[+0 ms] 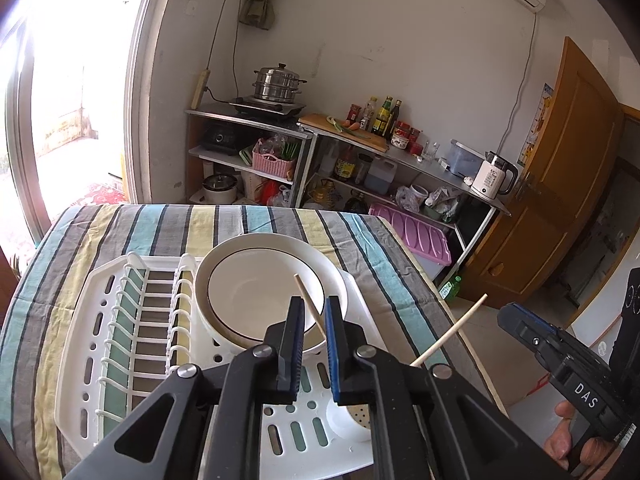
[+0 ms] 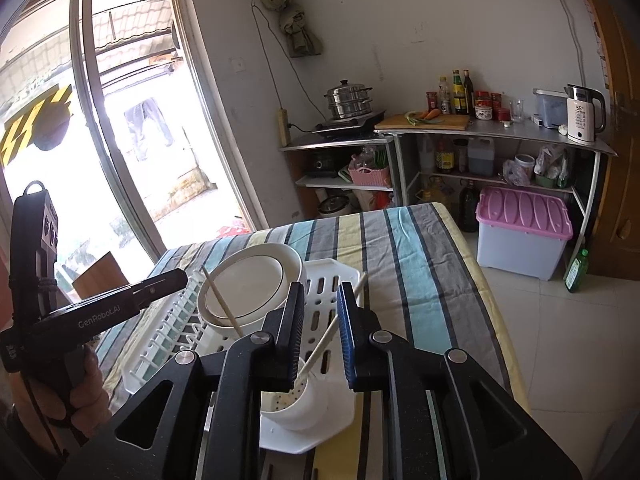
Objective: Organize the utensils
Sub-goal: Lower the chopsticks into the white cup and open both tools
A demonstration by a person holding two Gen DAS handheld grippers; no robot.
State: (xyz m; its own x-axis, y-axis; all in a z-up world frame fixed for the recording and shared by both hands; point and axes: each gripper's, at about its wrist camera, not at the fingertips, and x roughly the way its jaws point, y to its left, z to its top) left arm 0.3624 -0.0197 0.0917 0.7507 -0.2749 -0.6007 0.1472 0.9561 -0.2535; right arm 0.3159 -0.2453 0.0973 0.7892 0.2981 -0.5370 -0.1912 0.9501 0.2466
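Observation:
A white dish rack (image 1: 90, 312) lies on the striped tablecloth, with stacked white bowls (image 1: 256, 296) standing in it. At its near corner sits a perforated white utensil cup (image 2: 294, 408). My left gripper (image 1: 314, 302) is open; a wooden chopstick (image 1: 306, 294) leans between its pads, close to the right one. My right gripper (image 2: 322, 288) is open too, and a second chopstick (image 2: 326, 338) stands slanted in the gap with its lower end in the cup. That second chopstick (image 1: 452, 330) also shows in the left wrist view, beside the right gripper (image 1: 510, 314). The left gripper (image 2: 176, 276) and its chopstick (image 2: 220, 300) appear in the right wrist view.
The table's right edge (image 2: 484, 280) drops to a tiled floor. Beyond stand metal shelves (image 2: 496, 130) with bottles, a steamer pot and a kettle (image 2: 582, 114). A pink-lidded bin (image 2: 524, 216) and a green bottle (image 2: 576, 270) sit on the floor. A hand (image 2: 86, 392) holds the left gripper.

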